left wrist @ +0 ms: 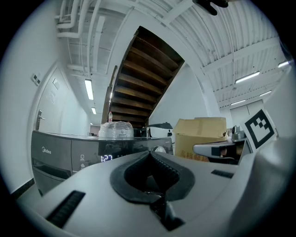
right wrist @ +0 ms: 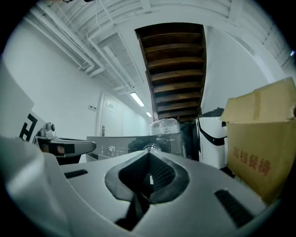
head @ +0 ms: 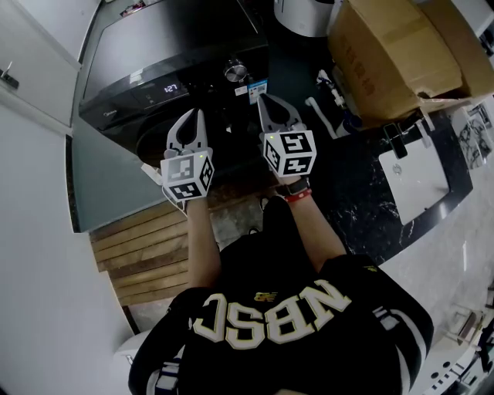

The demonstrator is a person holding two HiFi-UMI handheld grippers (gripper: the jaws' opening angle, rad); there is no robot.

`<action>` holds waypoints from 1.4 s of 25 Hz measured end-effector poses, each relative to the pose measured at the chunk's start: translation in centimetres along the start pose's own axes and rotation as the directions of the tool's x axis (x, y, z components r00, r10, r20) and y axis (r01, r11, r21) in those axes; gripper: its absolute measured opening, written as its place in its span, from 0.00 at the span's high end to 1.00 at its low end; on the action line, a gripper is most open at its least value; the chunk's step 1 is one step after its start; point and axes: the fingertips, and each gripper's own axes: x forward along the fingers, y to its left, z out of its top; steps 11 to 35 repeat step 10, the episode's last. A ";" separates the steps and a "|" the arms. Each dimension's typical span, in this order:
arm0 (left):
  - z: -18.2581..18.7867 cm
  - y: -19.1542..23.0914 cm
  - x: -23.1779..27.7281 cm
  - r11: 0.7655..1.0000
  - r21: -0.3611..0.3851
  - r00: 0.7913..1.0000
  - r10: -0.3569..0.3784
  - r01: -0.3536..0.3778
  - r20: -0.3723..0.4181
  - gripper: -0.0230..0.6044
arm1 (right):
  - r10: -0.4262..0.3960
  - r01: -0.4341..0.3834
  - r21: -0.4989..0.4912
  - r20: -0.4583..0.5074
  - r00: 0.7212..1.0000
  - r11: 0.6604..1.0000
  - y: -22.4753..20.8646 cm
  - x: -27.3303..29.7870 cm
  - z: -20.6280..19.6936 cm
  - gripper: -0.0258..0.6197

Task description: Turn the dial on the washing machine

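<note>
The dark washing machine point(head: 154, 62) stands ahead of me, its lit display point(head: 170, 89) to the left of the round silver dial point(head: 235, 71). My right gripper point(head: 264, 99) is held just short of the dial and a little to its right, jaws shut with nothing between them. The left gripper point(head: 194, 116) hovers before the machine's front, below the display, and is also shut and empty. In the right gripper view the dial point(right wrist: 150, 148) peeks just over the closed jaw tips point(right wrist: 149, 153). In the left gripper view the dial point(left wrist: 159, 149) sits right of the tips point(left wrist: 149, 152).
A large cardboard box point(head: 394, 54) stands right of the machine, with a white appliance point(head: 305, 15) behind it. A clear wrapped bundle point(left wrist: 116, 128) rests on the machine's top. Wooden planks point(head: 147, 254) lie at lower left, and a white panel point(head: 413, 181) lies at right.
</note>
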 end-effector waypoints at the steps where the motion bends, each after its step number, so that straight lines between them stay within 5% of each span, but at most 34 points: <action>1: 0.0 0.0 0.1 1.000 0.000 1.000 0.001 -0.001 0.001 0.94 | 0.005 -0.005 -0.001 0.000 1.000 1.000 0.0 0.1 0.0 0.95; 35: -0.9 0.2 1.5 1.000 -0.008 1.000 -0.003 0.003 -0.014 0.94 | 0.008 -0.009 -0.050 -0.011 1.000 0.999 -0.9 2.5 0.0 0.95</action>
